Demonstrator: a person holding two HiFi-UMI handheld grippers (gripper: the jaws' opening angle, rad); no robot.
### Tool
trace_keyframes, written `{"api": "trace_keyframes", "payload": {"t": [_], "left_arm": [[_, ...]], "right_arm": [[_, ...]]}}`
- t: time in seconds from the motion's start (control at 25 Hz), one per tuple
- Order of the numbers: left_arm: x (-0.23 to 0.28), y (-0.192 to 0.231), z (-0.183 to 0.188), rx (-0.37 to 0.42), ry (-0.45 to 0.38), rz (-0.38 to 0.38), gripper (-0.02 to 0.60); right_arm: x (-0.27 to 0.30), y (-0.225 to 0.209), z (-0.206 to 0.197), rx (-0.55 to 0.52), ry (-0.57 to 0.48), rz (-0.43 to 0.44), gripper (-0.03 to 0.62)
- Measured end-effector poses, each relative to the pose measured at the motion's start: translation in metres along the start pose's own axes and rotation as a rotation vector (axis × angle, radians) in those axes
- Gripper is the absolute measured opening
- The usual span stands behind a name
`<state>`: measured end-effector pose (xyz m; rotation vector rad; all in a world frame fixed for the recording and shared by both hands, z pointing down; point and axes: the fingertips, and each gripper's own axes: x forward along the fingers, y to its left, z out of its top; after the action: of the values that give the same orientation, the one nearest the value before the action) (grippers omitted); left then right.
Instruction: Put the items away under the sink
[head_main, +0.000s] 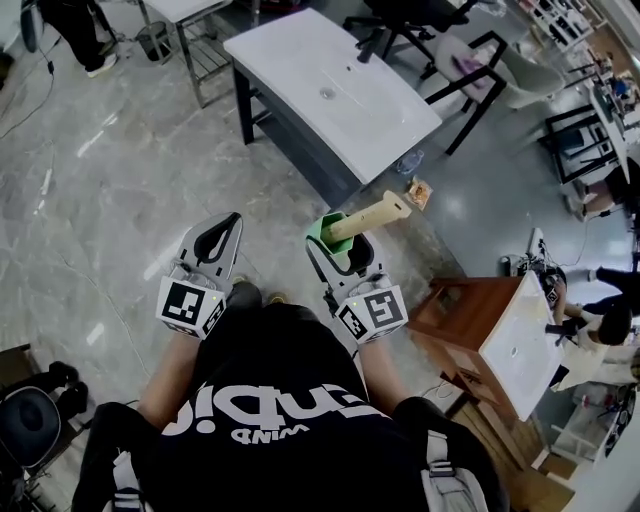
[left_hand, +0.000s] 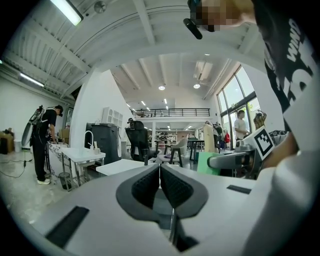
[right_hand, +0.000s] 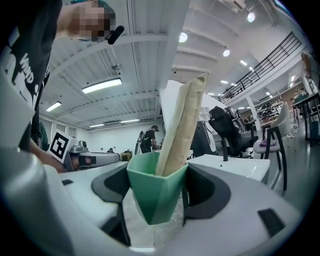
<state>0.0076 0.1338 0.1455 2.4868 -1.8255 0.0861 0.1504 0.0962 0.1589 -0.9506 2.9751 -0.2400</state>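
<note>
Gripping a green cup (right_hand: 155, 192) holding a beige roll (head_main: 372, 216), jaws of right gripper (head_main: 338, 250); left gripper (head_main: 230, 226) jaws together; shirt (head_main: 290, 375) reads "WIND".

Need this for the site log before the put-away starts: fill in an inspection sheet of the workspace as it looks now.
Surface: grey polished floor; white sink top on a dark frame.
Job's things: green cup with a beige stick-like item leaning in it.
Clutter: clear bottle and small packet on the floor beside the sink frame.
Grippers: left tool shut, nothing in it; right tool shut on the green cup.
Cables: thin dark cable on the floor, far left.
Surroundings: wooden cabinet carrying a second sink, office chair, person standing at a bench.
</note>
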Motion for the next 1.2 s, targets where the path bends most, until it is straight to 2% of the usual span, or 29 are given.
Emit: {"api": "trace_keyframes", "payload": {"t": [0.2,0.4,0.68,0.96,1.2], "left_arm": [[0.024,0.033,-0.006,-0.009,0.011,-0.005,0.020],[0.055,0.062,-0.011,0.019,0.019,-0.039,0.020],[0.104,0.110,-0.029,0.009,0.018,-0.082,0.020],[0.138,0.134,-0.089,-0.012,0.027,-0.106,0.020],[0.174,0.158,-0.157,0.032,0.028,-0.139,0.020]], "right_arm": [[0.035,-0.011,0.001,-0.021,-0.002,-0.002,0.331],[0.072,-0.024,-0.004,-0.044,-0.001,-0.031,0.331],[0.126,-0.044,-0.016,-0.105,-0.002,-0.037,0.331],[0.164,-0.061,-0.075,-0.154,0.031,-0.032,0.331],[0.193,-0.074,-0.146,-0.195,0.041,-0.025,0.331]]}}
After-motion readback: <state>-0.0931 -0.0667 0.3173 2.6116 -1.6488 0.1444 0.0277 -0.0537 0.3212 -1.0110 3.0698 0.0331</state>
